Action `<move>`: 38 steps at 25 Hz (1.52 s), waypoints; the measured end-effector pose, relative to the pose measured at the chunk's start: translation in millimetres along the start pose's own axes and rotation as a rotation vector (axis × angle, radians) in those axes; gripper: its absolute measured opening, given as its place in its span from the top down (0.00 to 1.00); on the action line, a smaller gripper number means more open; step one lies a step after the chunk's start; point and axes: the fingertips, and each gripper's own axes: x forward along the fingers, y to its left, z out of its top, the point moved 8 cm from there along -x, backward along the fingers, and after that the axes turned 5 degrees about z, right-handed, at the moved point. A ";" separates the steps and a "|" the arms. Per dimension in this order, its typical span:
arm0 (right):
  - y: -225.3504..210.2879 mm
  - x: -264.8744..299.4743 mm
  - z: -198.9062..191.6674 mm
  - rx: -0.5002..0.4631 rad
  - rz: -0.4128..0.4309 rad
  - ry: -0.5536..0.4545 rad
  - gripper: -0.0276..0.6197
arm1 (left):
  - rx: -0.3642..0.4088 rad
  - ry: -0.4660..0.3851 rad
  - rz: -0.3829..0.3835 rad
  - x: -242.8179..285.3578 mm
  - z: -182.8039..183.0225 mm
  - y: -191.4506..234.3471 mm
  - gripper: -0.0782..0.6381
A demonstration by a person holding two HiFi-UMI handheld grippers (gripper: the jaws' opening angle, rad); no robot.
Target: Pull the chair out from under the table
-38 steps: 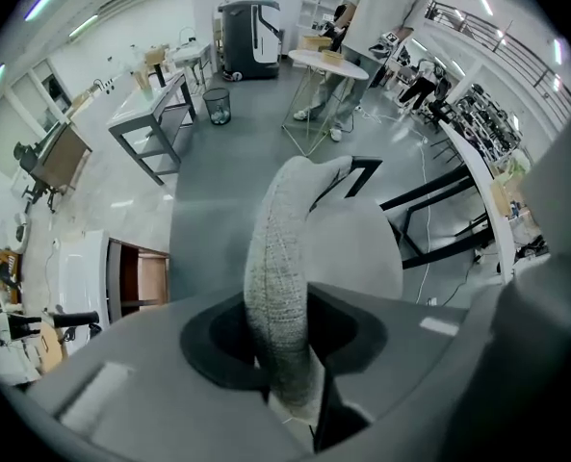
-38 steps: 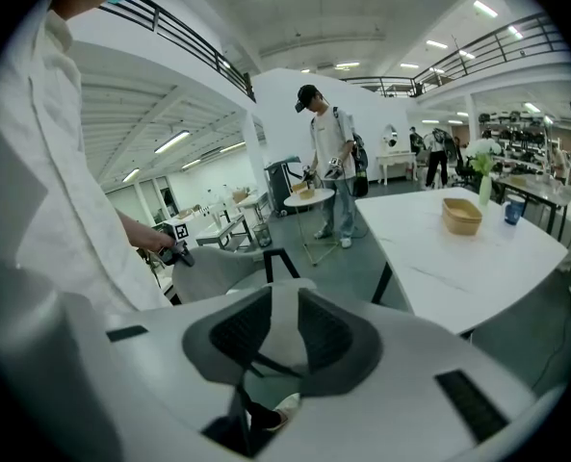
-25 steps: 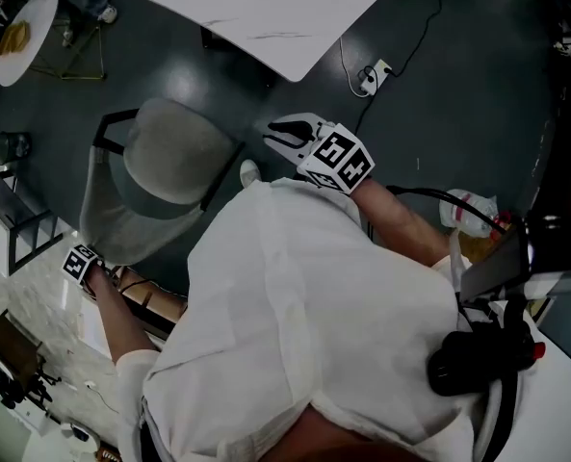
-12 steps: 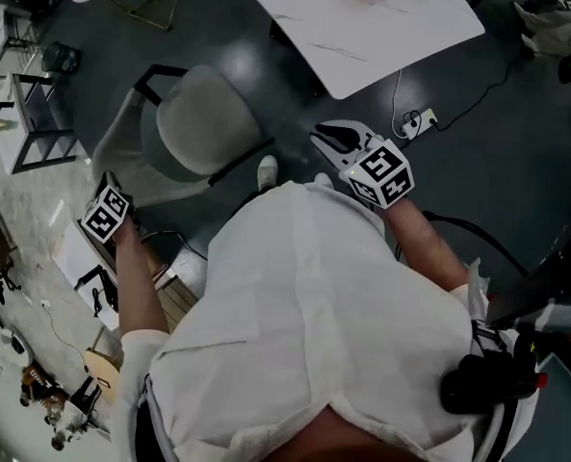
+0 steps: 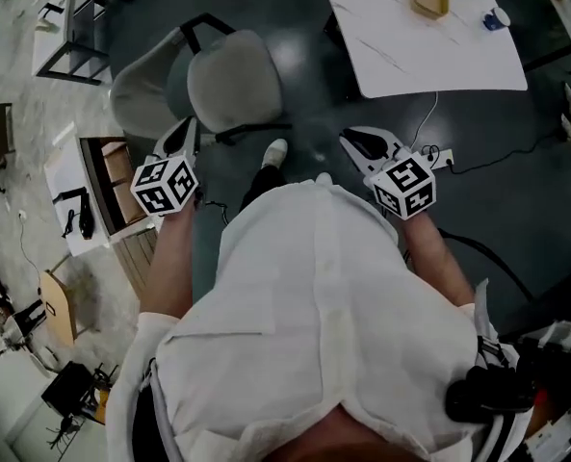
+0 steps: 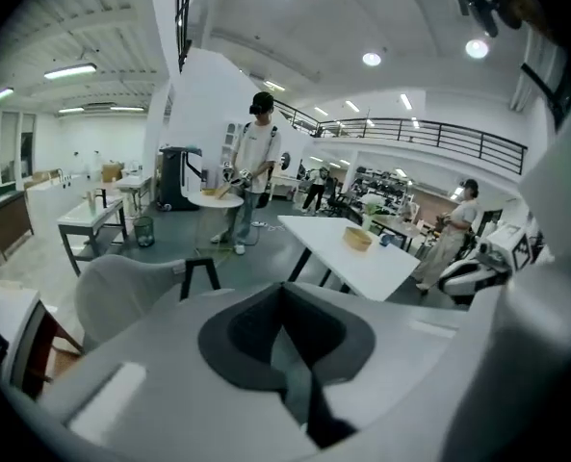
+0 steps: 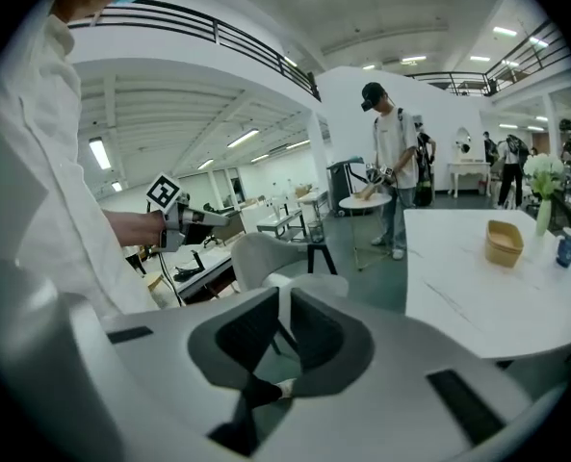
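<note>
dark floor [image 5: 309,114] ahead carries the chair [image 5: 232,85], standing clear of the white table [image 5: 429,51] – just beyond the left gripper [image 5: 183,131], the nearer one, jaws closed and empty; right gripper [image 5: 350,138] likewise closed, empty, farther off

Open floor [image 5: 309,114] between pulled-out chair [image 5: 229,87] and white table [image 5: 401,61]

Grey chair [image 5: 229,92] upright, apart fr. table [image 5: 405,56]
</note>
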 end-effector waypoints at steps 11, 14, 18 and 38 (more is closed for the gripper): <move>22.7 -20.4 -25.6 -0.049 0.155 0.010 0.91 | 0.177 0.006 -0.297 -46.9 -39.4 -156.1 0.88; 26.0 -24.6 -25.4 -0.047 0.152 -0.015 0.91 | 0.242 0.016 -0.365 -54.5 -38.1 -175.6 0.88; 31.0 -21.0 -22.8 -0.057 0.151 -0.013 0.91 | 0.269 0.004 -0.424 -57.7 -34.6 -187.2 0.88; 112.2 45.5 18.0 -0.145 0.197 0.025 0.93 | 0.094 0.009 -0.409 -119.0 -50.4 -81.0 0.88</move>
